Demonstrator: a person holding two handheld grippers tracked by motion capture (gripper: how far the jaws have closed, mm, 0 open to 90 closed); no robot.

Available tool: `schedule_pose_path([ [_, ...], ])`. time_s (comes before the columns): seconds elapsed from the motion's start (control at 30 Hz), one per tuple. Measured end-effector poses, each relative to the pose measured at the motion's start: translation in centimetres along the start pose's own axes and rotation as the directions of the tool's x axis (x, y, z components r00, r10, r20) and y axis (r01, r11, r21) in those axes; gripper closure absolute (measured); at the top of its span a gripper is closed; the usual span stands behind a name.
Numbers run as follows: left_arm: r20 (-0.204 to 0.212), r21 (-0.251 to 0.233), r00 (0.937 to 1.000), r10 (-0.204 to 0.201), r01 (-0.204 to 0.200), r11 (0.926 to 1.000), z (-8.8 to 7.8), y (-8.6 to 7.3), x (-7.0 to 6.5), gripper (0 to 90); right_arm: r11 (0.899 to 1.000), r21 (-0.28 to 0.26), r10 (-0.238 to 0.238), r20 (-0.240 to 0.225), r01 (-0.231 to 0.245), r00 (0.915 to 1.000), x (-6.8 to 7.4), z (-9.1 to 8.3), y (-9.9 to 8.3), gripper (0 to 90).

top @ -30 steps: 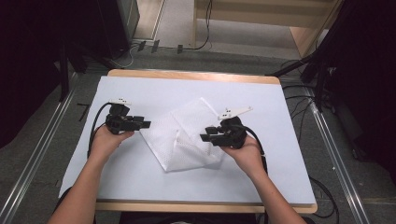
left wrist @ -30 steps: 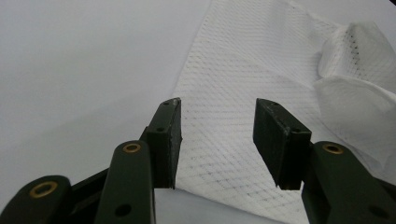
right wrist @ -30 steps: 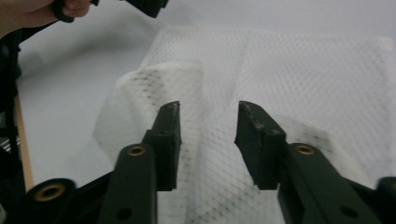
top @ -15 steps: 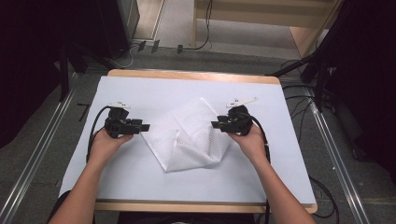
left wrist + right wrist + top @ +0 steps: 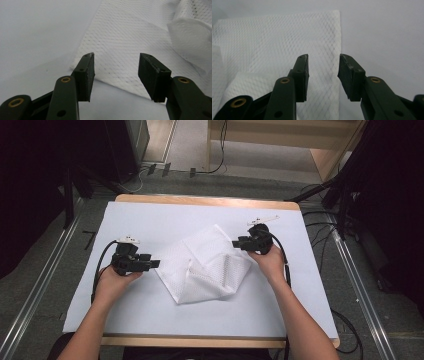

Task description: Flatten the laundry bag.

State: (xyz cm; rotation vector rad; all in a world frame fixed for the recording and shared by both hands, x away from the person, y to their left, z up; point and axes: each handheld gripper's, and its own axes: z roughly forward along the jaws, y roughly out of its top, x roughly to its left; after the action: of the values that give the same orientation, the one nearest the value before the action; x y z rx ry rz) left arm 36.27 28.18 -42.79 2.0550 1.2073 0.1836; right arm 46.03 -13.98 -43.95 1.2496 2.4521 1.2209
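White sheeting covered the table (image 5: 150, 315); mesh cloth (image 5: 210, 270) lay centre, half-folded. Left gripper (image 5: 154, 263) fingers had just been opening, empty; right gripper (image 5: 236, 243) fingers apart at the right edge. Risk: pinching one layer only, skewing the fold.

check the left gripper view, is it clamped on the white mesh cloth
No, the left gripper has its jaws apart with the white mesh cloth lying flat beyond them, unpinched.

One mesh cloth (image 5: 207, 267) lies on one white sheet (image 5: 150, 217) over one table (image 5: 200, 200). Two hands each hold a gripper: left gripper (image 5: 152, 263), right gripper (image 5: 236, 243).
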Motion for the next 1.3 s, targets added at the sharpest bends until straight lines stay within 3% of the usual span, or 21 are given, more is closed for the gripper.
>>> schedule_pose_path([
  [0.13, -0.007, -0.016, 0.9998, -0.018, 0.018, 0.9997, -0.4, -0.3, 0.2, 47.9, 1.0, 0.003, 0.026, -0.027, -0.026, 0.9993, -0.7, 1.4, 0.4, 60.4],
  [0.4, -0.012, -0.022, 0.9997, -0.023, 0.022, 0.9995, -0.3, -0.2, 0.4, 48.0, 0.998, 0.064, -0.026, 0.024, 0.024, 0.9994, -1.1, 4.4, 0.2, 59.4],
  [0.67, -0.014, -0.012, 0.9998, -0.013, 0.013, 0.9998, -0.3, -0.2, 0.3, 48.0, 0.997, 0.058, -0.047, 0.041, 0.044, 0.9981, -0.4, 4.6, 0.0, 74.4],
  [0.77, -0.012, -0.014, 0.9998, -0.015, 0.015, 0.9998, -0.2, -0.2, 0.4, 48.0, 0.996, 0.057, -0.079, 0.078, 0.075, 0.9938, -0.2, 4.6, -0.2, 84.1],
  [0.83, -0.009, -0.011, 0.9998, -0.016, 0.016, 0.9998, -0.2, -0.2, 0.4, 48.0, 0.997, 0.055, -0.067, 0.08, 0.062, 0.9945, -0.2, 4.5, -0.2, 89.4],
  [0.93, -0.011, -0.012, 0.9999, -0.012, 0.012, 0.9999, -0.2, -0.2, 0.4, 48.0, 0.998, 0.058, -0.025, 0.06, 0.021, 0.9979, -0.5, 4.5, -0.1, 90.0],
  [1.0, -0.008, -0.011, 0.9999, -0.013, 0.013, 0.9999, -0.2, -0.1, 0.4, 48.0, 0.998, 0.064, -0.017, 0.08, 0.012, 0.9967, -0.7, 4.3, -0.1, 90.0],
  [1.13, -0.007, -0.012, 0.9999, -0.011, 0.011, 0.9999, -0.1, 0.0, 0.3, 48.1, 0.998, 0.057, 0.014, 0.126, -0.021, 0.9919, -1.7, 3.7, -0.2, 90.0],
  [1.3, 0.0, -0.007, 1.0, -0.002, 0.002, 1.0, 0.2, 0.2, 0.1, 48.1, 0.993, 0.025, 0.108, 0.168, -0.114, 0.9798, -4.1, 2.2, -0.9, 90.0],
])
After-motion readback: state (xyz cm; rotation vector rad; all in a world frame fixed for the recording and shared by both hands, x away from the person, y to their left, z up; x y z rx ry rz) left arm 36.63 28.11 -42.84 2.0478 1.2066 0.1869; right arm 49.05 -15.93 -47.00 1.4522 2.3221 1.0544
